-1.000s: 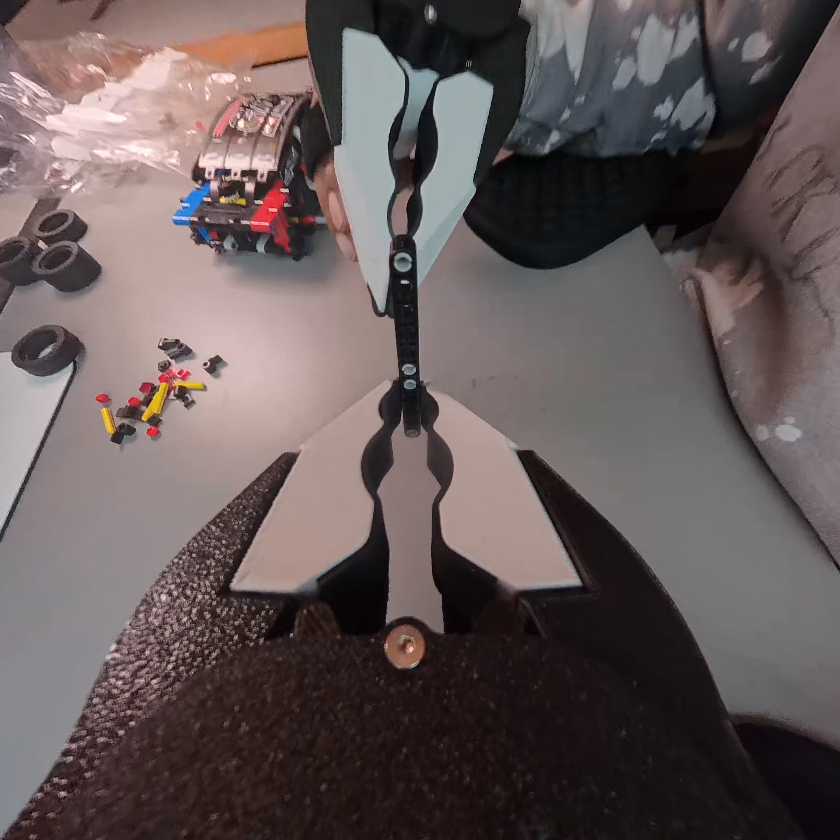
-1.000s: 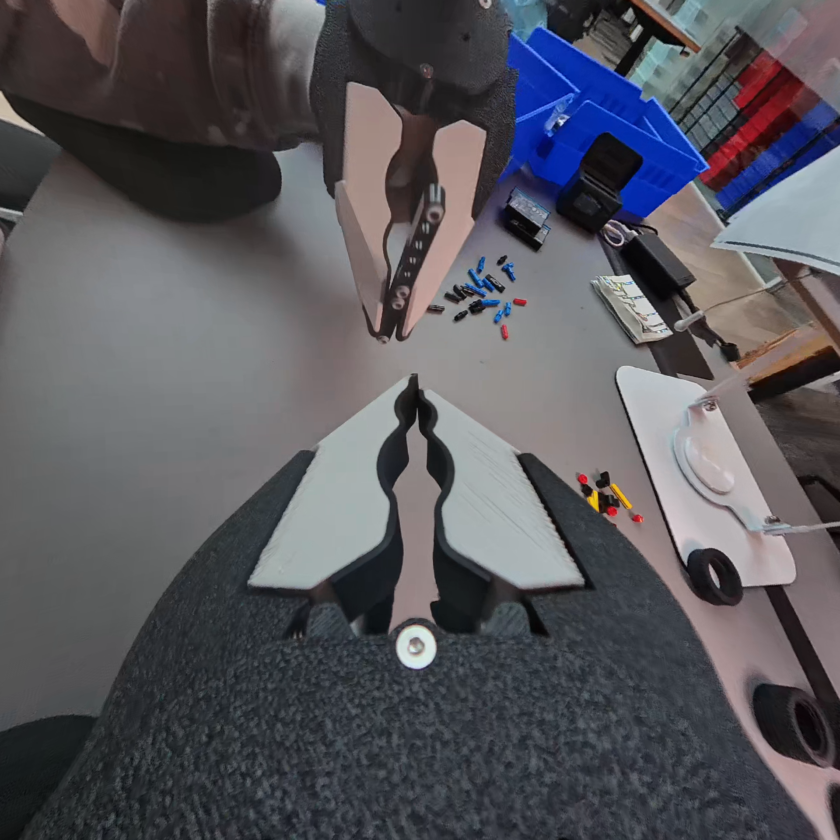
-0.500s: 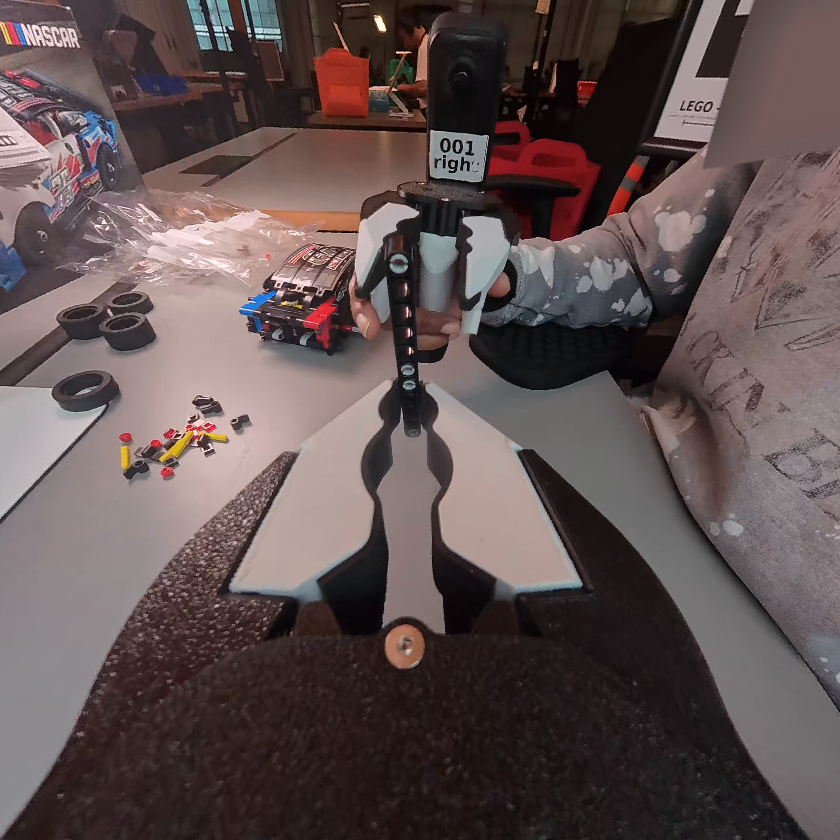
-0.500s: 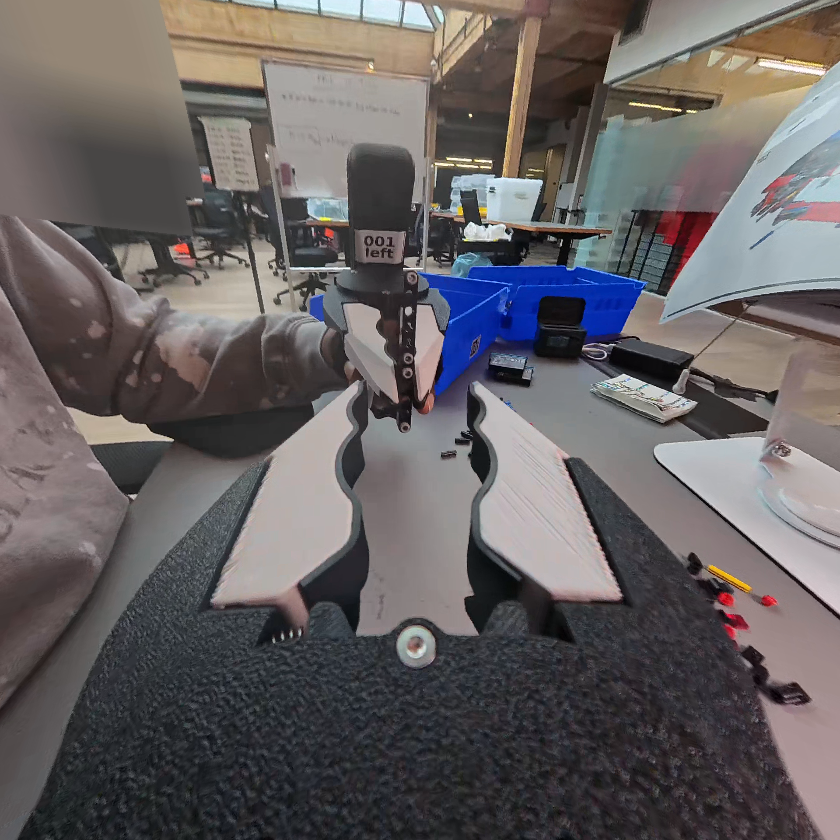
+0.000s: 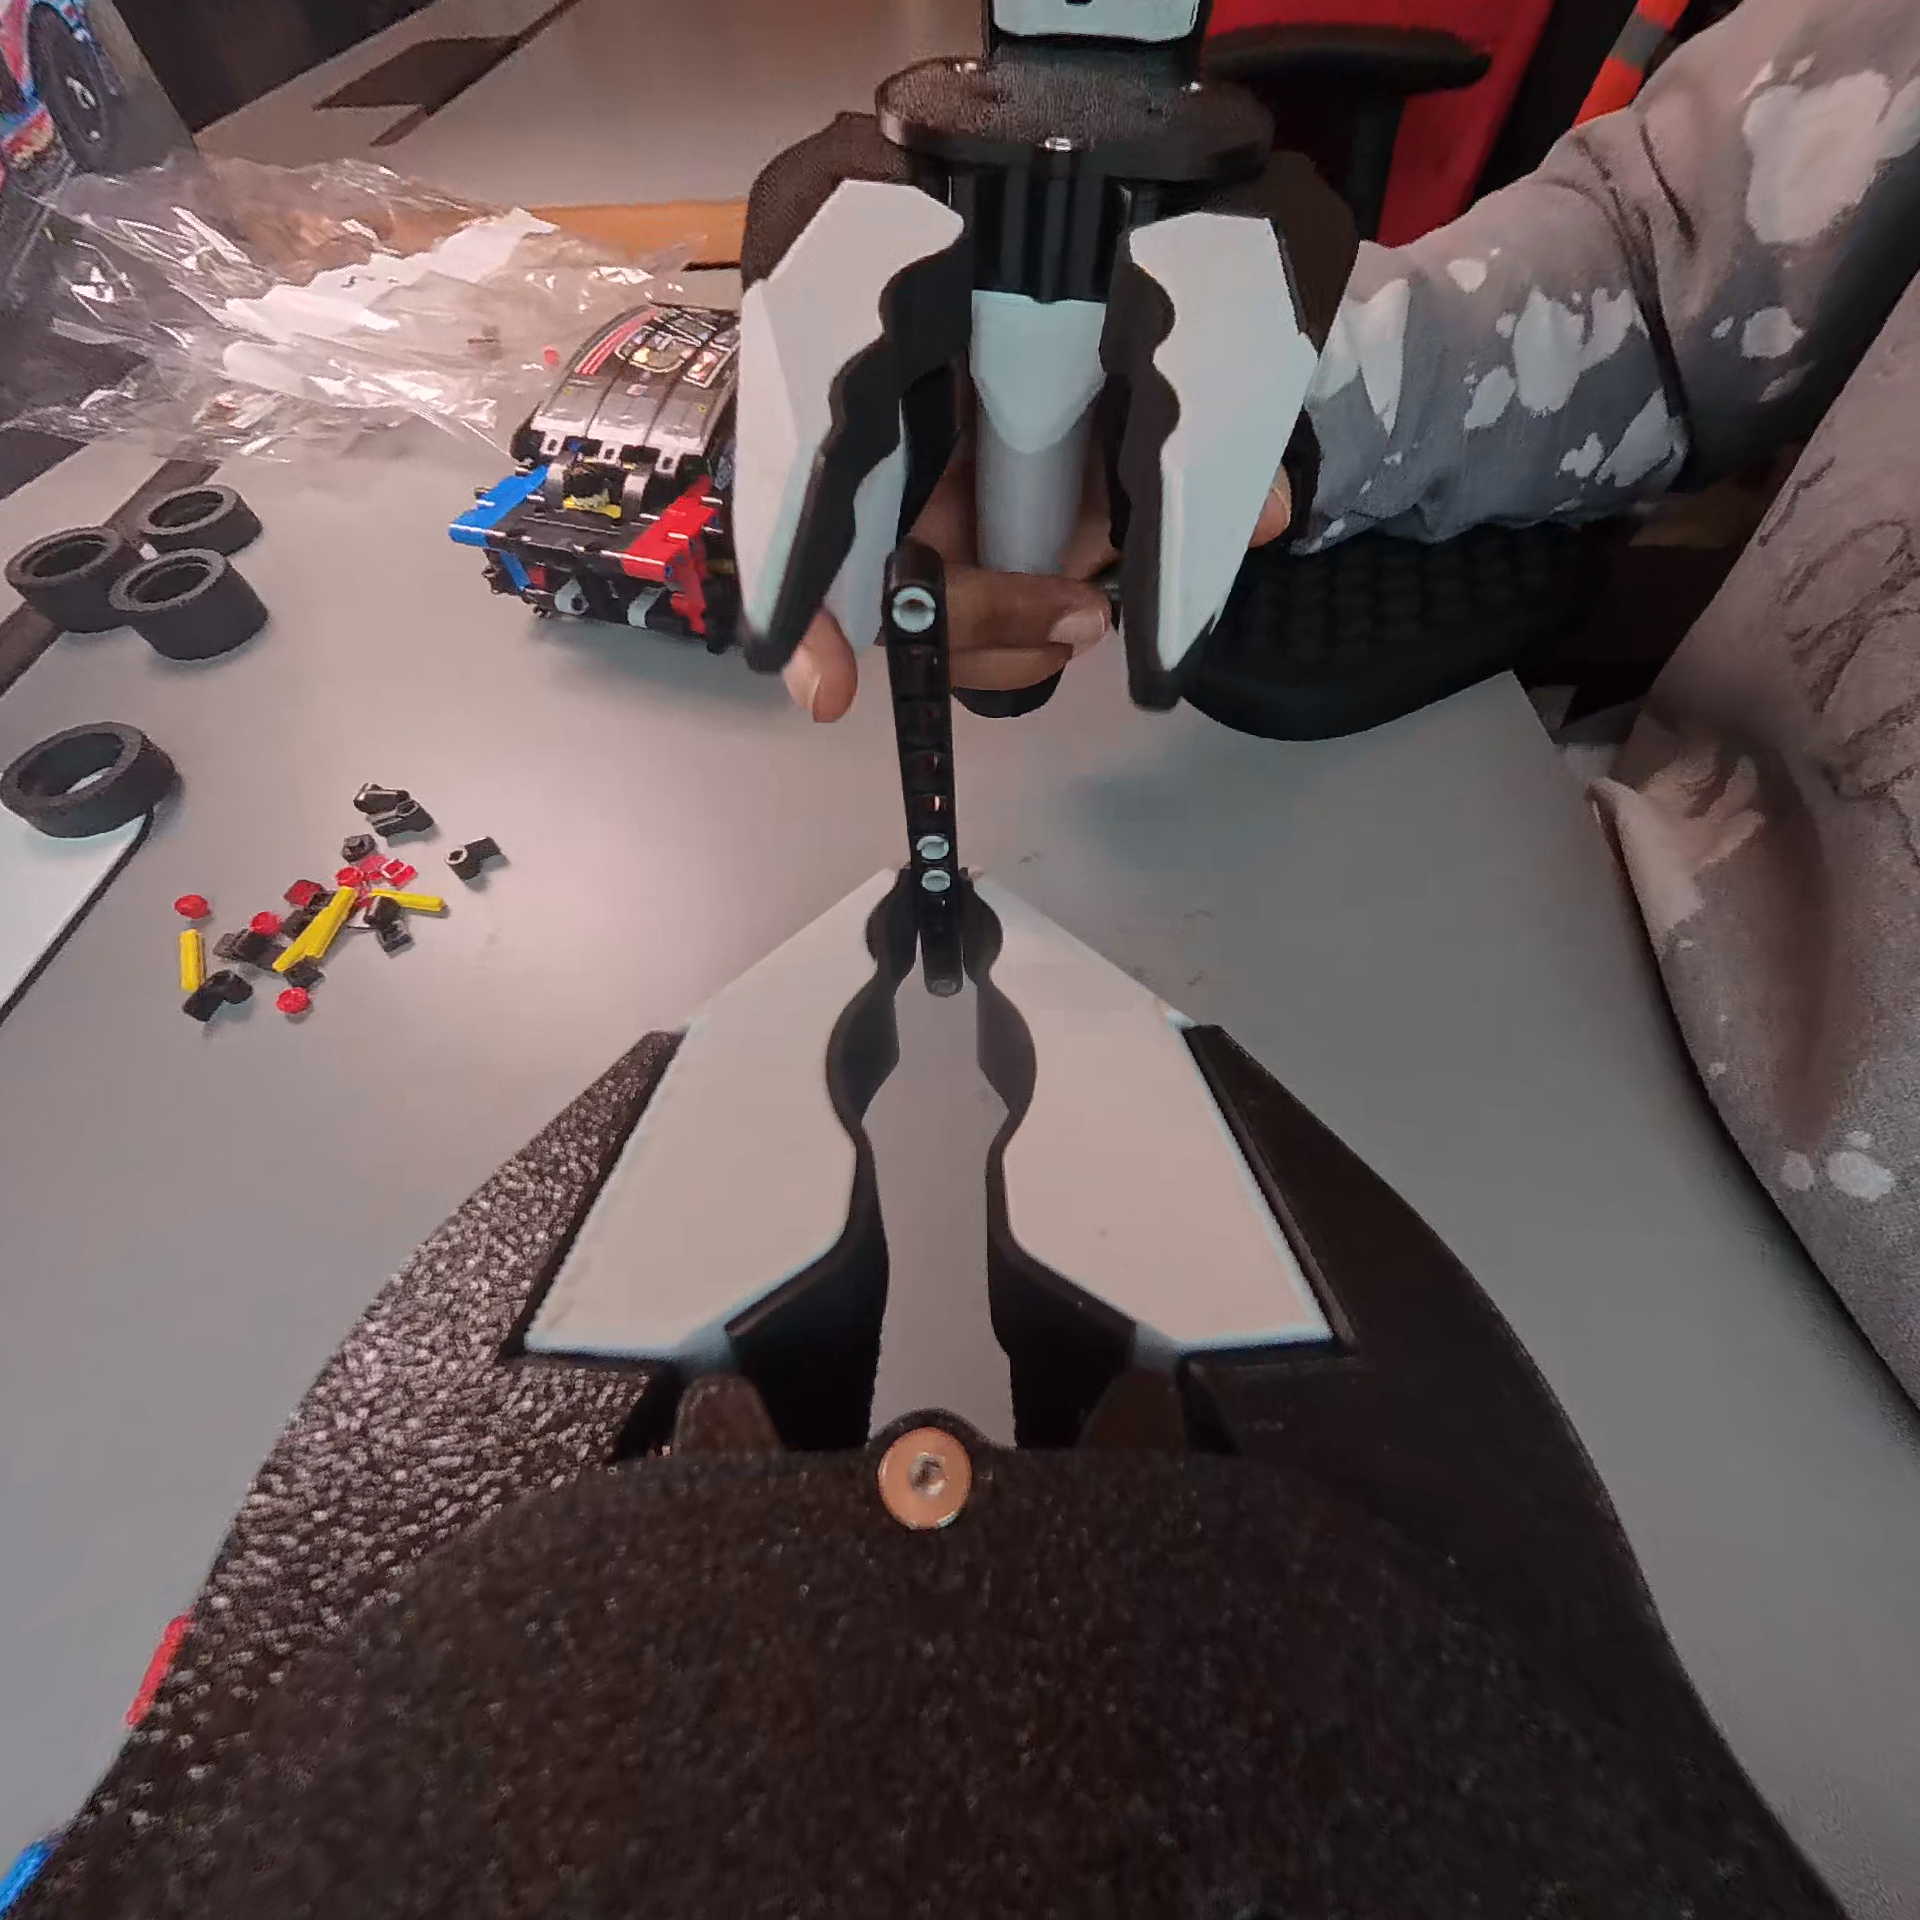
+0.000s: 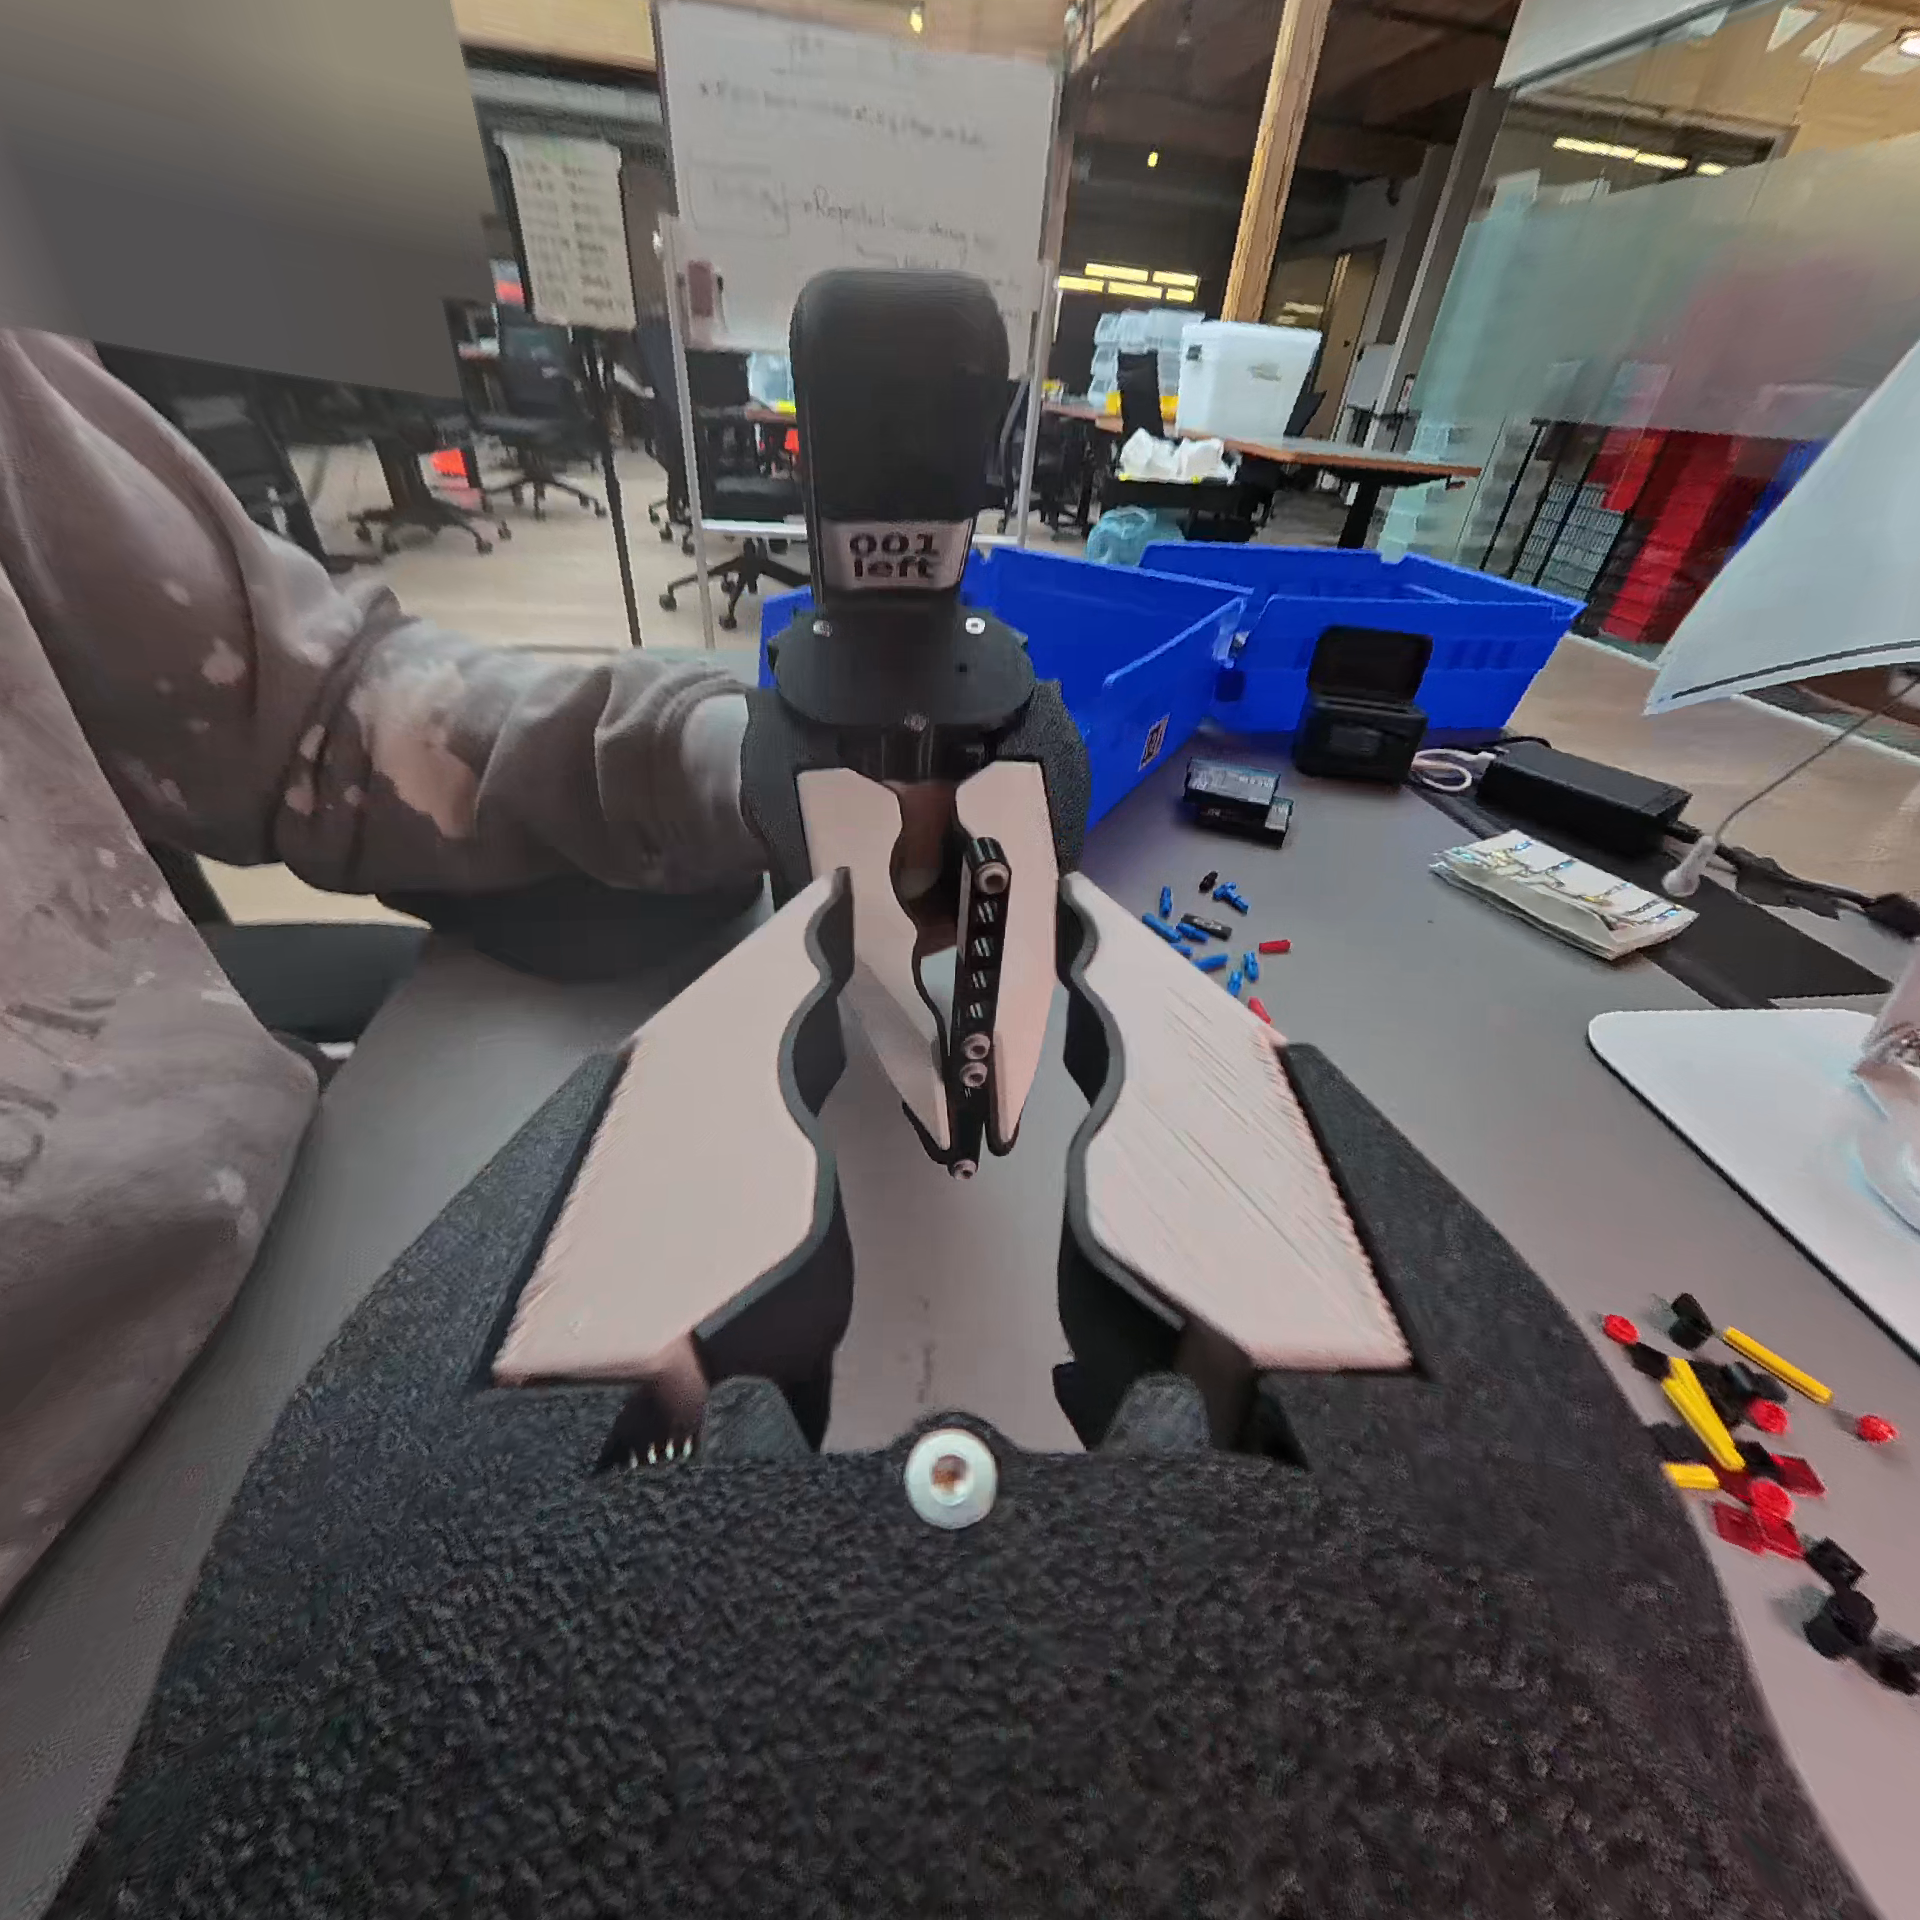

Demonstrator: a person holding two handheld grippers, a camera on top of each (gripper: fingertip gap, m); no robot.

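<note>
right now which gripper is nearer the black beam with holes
Left. The left gripper is shut on the lower end of the black beam, holding it. The right gripper is open, its fingers either side of the beam's top, not gripping.

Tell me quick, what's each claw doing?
Left claw: shut on the black beam.
Right claw: open, holding nothing.

Two close wrist views, facing each other over one table

left hand-held gripper: clamped, level | right hand-held gripper: spread wide
</note>
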